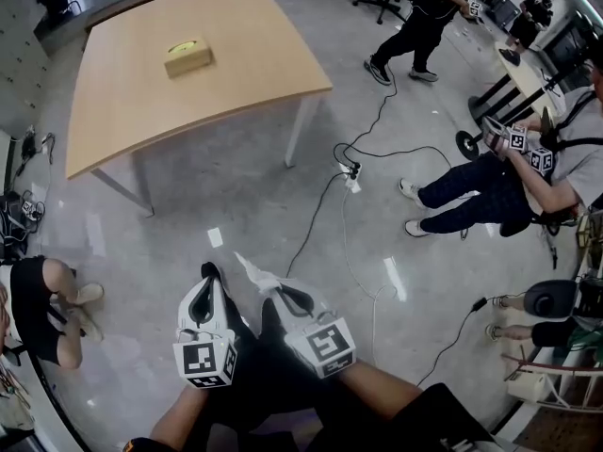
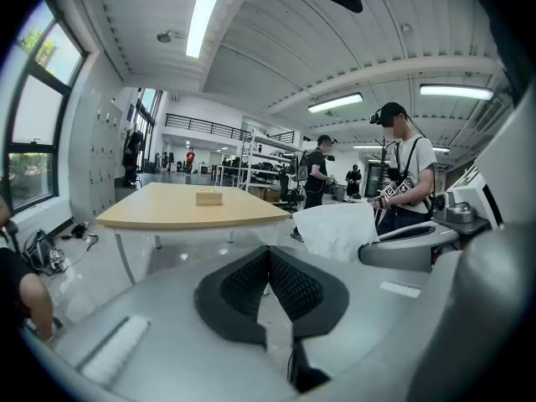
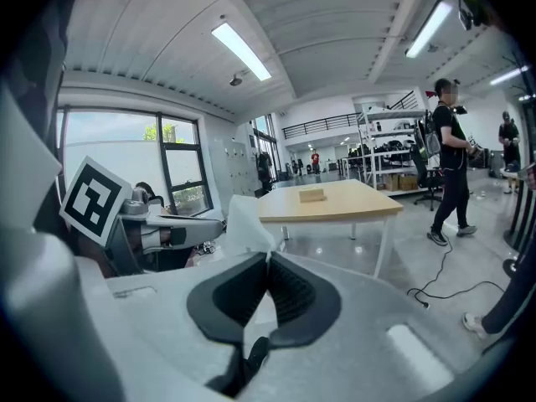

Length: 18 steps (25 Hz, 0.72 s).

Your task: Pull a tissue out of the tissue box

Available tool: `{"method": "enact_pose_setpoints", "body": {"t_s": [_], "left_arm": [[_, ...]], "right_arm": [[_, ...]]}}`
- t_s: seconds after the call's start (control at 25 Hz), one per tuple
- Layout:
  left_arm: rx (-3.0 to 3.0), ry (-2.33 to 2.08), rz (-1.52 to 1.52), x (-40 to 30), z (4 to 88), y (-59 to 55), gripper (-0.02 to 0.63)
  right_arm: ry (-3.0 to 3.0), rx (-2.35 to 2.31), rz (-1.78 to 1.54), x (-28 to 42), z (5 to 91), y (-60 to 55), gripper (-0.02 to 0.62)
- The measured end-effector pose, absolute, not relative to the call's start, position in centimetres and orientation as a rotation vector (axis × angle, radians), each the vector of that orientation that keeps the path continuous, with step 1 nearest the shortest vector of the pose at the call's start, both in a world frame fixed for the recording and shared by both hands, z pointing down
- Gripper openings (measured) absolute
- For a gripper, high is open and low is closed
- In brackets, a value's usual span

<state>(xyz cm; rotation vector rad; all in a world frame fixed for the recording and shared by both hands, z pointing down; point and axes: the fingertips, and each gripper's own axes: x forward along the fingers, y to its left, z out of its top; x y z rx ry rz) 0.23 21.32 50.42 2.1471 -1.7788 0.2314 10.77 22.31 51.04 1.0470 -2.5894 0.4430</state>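
A tan tissue box sits on the wooden table, far ahead of both grippers. My right gripper is shut on a white tissue, which sticks up past its tips. In the right gripper view the tissue rises from the closed jaws of the gripper, and the box shows small in the distance. My left gripper hangs beside the right one over the floor. Its jaws meet with nothing between them. The tissue also shows at the right of the left gripper view.
Black cables and a power strip lie on the grey floor between me and the table. One person sits at the right, another stands at the back, and a third sits at the left edge.
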Motion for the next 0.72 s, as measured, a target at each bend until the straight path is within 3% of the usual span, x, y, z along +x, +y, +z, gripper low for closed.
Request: {"method": "enact_pose_setpoints", "body": {"t_s": [0.72], "left_arm": [[2.167, -1.777, 0.237, 0.2, 49.9, 21.7, 0.018]], "right_arm": [[-2.606, 1.077, 0.422, 10.9, 49.8, 22.3, -0.009]]}}
